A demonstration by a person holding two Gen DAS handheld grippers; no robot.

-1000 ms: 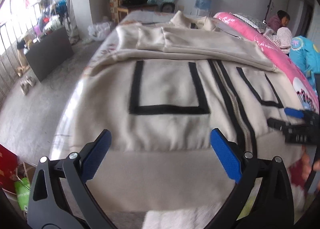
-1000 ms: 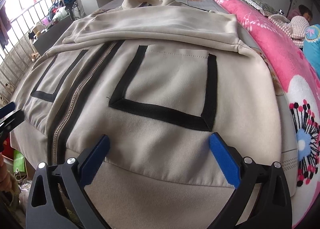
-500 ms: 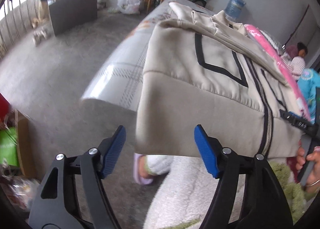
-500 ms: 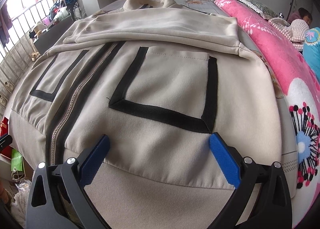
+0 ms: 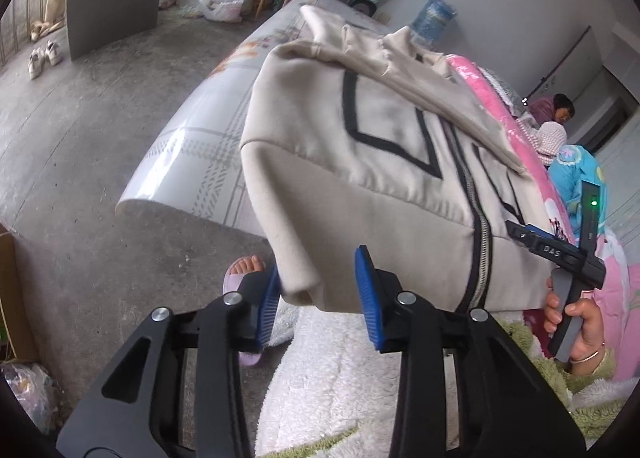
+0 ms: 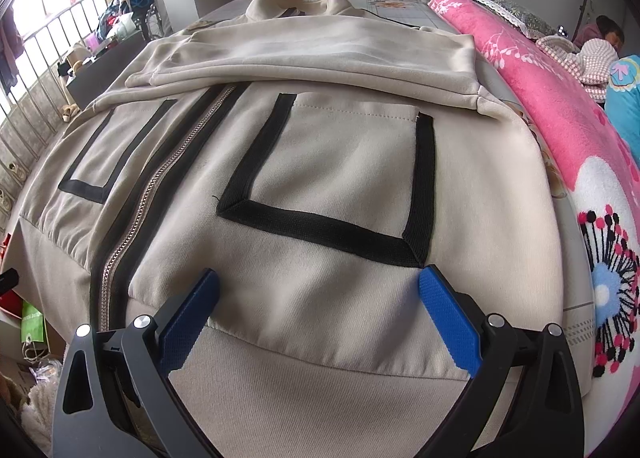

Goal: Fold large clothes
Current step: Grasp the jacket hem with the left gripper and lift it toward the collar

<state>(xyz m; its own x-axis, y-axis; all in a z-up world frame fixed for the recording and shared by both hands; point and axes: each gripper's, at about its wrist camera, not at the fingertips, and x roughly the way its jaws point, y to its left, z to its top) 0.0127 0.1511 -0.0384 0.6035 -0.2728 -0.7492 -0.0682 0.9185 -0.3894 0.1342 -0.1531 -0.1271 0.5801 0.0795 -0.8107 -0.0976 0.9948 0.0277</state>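
A beige zip jacket [image 6: 320, 162] with black-trimmed pockets lies face up on the bed, its sleeves folded across the chest. In the left wrist view the jacket [image 5: 380, 186] hangs its hem corner over the bed's edge. My left gripper [image 5: 318, 298] straddles that corner, its jaws closing with the fabric between them; the left pad [image 5: 267, 298] touches the cloth while the right one still stands off it. My right gripper [image 6: 318, 310] hovers wide open over the hem below the right pocket, with nothing gripped. It also shows in the left wrist view as the right gripper [image 5: 532, 234], held by a hand.
A pink flowered blanket [image 6: 560, 118] runs along the bed's right side. The bed mat [image 5: 192, 162] shows bare left of the jacket. A slippered foot [image 5: 244, 270] stands on the concrete floor below. A seated person [image 5: 560, 110] is far right; a grey box [image 5: 116, 6] stands far left.
My left gripper has slid left along the hem to its corner, rolled, and its jaws have narrowed around the fabric. The right gripper has stayed put and open.
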